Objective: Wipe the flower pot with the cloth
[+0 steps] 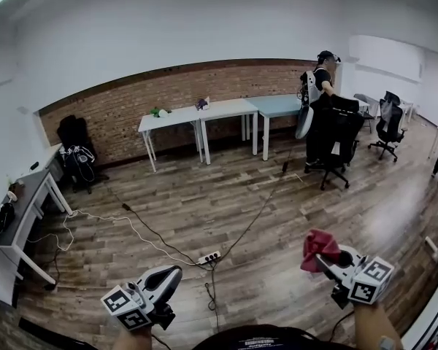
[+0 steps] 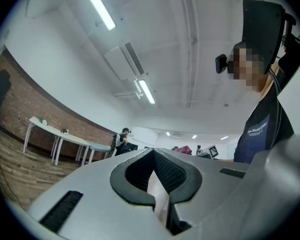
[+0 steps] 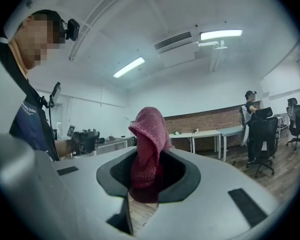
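So the left hand-held gripper (image 1: 174,274) is pressed together with nothing in it, hanging lower-left of the power strip (image 1: 209,257) on the floor (image 1: 204,203). The right hand-held gripper (image 1: 323,257) is off to the strip's right, pinching the red cloth (image 3: 149,144), which pokes up out of the jaws. Some small stuff sits on the white benches (image 1: 226,110) way behind the strip, too tiny to make out.

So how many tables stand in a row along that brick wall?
3. A white table at the left, a second white table in the middle, and a pale blue table at the right, next to the standing person, who may hide more.
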Tool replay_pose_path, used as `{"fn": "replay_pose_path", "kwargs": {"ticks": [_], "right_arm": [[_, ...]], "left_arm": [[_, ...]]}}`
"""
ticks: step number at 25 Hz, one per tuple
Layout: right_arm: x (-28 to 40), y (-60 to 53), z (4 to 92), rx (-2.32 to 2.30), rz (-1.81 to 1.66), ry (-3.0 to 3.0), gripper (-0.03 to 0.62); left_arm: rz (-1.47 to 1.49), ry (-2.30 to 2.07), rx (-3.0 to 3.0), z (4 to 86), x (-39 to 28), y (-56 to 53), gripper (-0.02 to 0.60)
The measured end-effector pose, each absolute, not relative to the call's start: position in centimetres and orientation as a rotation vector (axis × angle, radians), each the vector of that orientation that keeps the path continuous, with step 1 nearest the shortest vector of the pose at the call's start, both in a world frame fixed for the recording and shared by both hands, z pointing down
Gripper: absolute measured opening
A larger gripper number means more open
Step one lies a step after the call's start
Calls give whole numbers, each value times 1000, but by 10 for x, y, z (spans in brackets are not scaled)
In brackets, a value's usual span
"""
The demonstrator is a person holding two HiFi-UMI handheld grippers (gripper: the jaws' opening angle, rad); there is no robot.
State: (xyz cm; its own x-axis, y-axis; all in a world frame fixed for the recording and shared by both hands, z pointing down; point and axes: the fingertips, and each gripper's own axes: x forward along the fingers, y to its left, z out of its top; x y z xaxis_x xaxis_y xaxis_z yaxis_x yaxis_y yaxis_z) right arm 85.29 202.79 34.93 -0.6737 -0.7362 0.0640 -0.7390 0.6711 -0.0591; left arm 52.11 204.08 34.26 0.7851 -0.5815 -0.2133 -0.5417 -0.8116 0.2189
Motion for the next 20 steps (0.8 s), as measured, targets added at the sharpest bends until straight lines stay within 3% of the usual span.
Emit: {"fn": "replay_pose_path", "kwargs": {"ticks": [9, 20], "right_arm": [[878, 1910, 377, 1202, 184, -2841, 83], [967, 1702, 343, 915, 84, -2956, 83]], "left_arm": [[-392, -967, 2762, 371, 535, 1942, 2], [-481, -1176, 2744, 334, 655, 1790, 2]]}}
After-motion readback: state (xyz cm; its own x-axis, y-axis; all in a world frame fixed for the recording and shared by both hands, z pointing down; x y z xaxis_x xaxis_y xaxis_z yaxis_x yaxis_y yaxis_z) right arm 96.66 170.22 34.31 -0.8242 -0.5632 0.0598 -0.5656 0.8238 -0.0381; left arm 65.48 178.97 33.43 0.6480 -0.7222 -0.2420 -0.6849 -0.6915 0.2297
